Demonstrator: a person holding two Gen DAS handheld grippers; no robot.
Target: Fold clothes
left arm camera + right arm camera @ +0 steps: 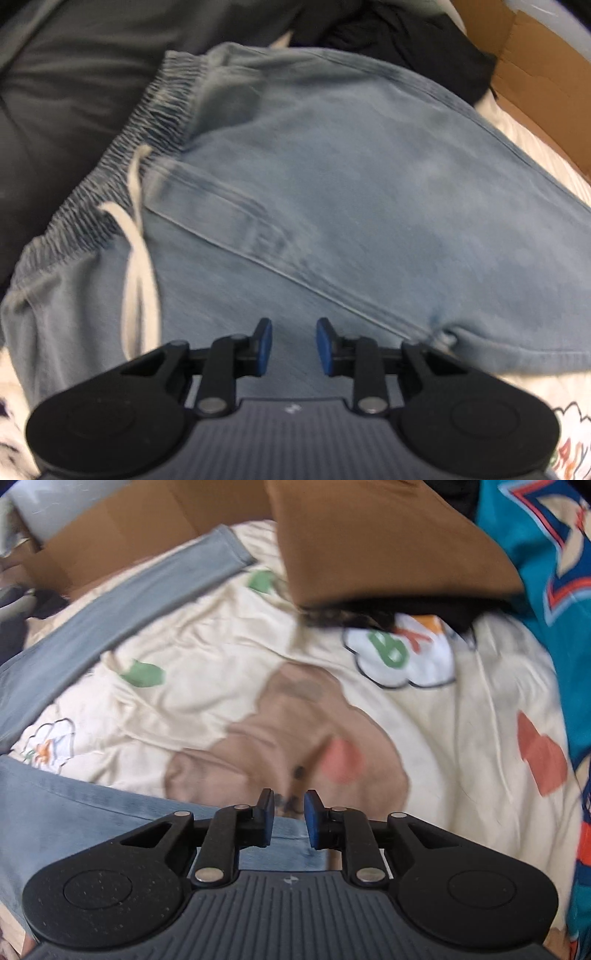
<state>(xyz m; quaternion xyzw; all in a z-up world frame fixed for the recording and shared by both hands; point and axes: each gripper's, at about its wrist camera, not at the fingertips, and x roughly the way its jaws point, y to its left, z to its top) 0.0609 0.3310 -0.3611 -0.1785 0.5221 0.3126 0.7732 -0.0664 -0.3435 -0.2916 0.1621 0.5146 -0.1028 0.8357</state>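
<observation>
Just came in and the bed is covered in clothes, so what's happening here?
A person with a handheld gripper in each hand is folding laundry. The left gripper hovers over light blue denim drawstring shorts spread on a cream cartoon-print bedsheet. The right gripper sits at the shorts' edge. Both jaws are open and hold nothing.

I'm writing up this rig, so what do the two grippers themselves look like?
The left gripper and right gripper match: black linkage arms with silver rivets, round black discs either side, a ribbed dark grey body bearing a small white mark, and blue pads on the fingers. No cables or sleeves visible.
</observation>
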